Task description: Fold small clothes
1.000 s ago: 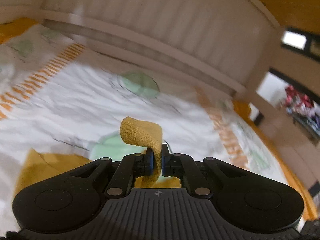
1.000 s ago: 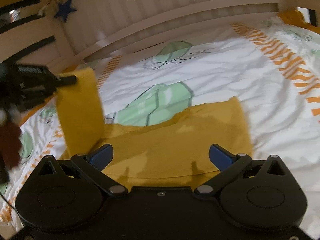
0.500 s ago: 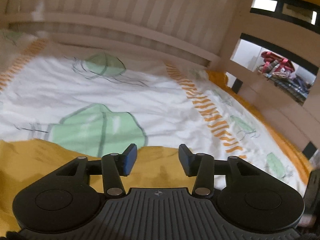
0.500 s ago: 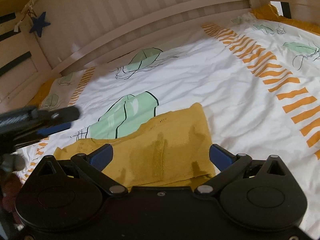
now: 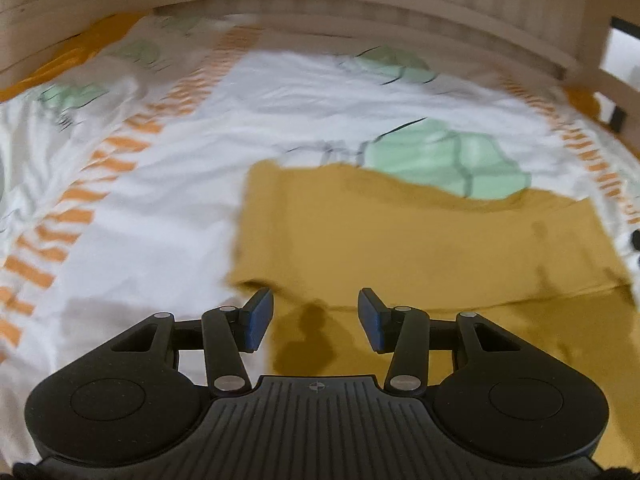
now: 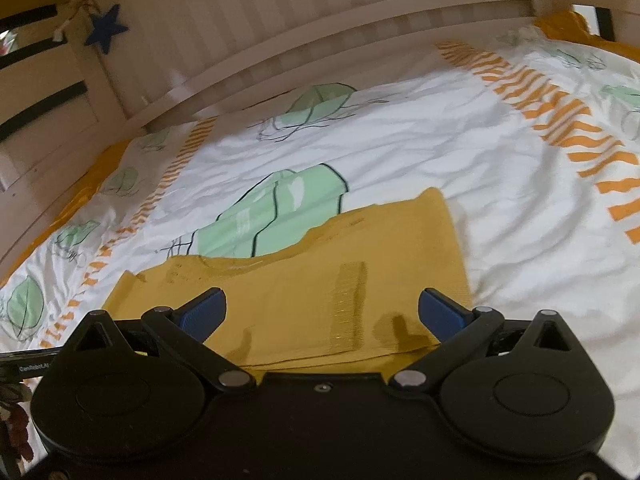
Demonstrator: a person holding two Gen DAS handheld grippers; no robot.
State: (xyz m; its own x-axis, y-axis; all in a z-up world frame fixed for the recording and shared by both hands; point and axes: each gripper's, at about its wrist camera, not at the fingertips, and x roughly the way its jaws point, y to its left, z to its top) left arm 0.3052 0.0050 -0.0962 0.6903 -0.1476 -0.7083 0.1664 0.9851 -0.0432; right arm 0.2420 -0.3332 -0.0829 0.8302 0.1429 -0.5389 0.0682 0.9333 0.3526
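Hovering released, both the left claw and right claw hide the yellow garment's near edge — left view blurred.

The garment is a small piece of mustard-yellow knit cloth. It lies flat on the bed, on a white cover with green shapes and orange stripes. It is folded: an upper layer lies over a lower one, and the lower layer shows as a strip along the near edge. The far edge is uneven and dips in the middle, where it covers part of a green shape. In the right wrist view a vertical ribbed band runs down the upper layer. The left and right edges are nearly straight. The cloth has few wrinkles.
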